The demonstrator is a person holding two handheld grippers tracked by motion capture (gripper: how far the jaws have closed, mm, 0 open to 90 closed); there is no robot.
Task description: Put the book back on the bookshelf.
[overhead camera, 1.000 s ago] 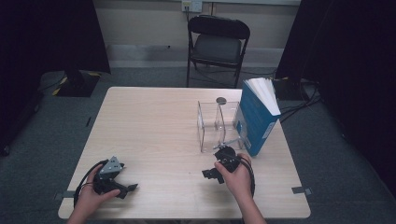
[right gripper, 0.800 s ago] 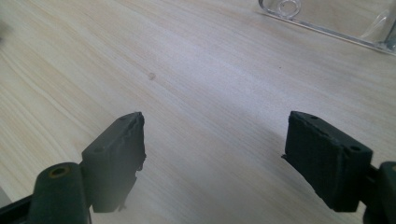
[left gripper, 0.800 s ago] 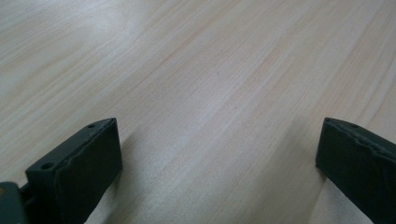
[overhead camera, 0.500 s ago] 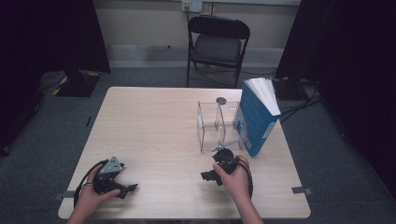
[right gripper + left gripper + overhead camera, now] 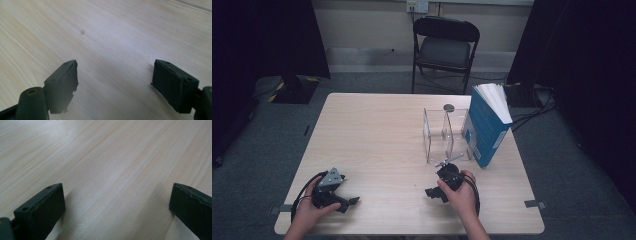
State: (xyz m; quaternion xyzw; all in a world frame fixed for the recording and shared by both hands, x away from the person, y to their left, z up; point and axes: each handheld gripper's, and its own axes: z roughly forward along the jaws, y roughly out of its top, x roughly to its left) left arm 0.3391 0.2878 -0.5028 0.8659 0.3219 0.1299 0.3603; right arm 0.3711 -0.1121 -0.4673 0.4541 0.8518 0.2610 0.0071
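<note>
A person's hands hold two black grippers low over a light wooden table (image 5: 377, 135). My left gripper (image 5: 349, 202) rests near the front left corner, open, its jaws wide apart over bare wood (image 5: 117, 195). My right gripper (image 5: 432, 192) sits at the front, right of centre, just in front of a clear plastic box (image 5: 446, 135); it is open with nothing between its fingers (image 5: 113, 82). A thick blue book (image 5: 486, 131) stands upright against the right side of the box.
A small dark disc (image 5: 448, 107) lies on the table behind the clear box. A black folding chair (image 5: 443, 47) stands beyond the far edge. Pieces of tape (image 5: 536, 203) mark the front corners. Cables trail on the floor at the right.
</note>
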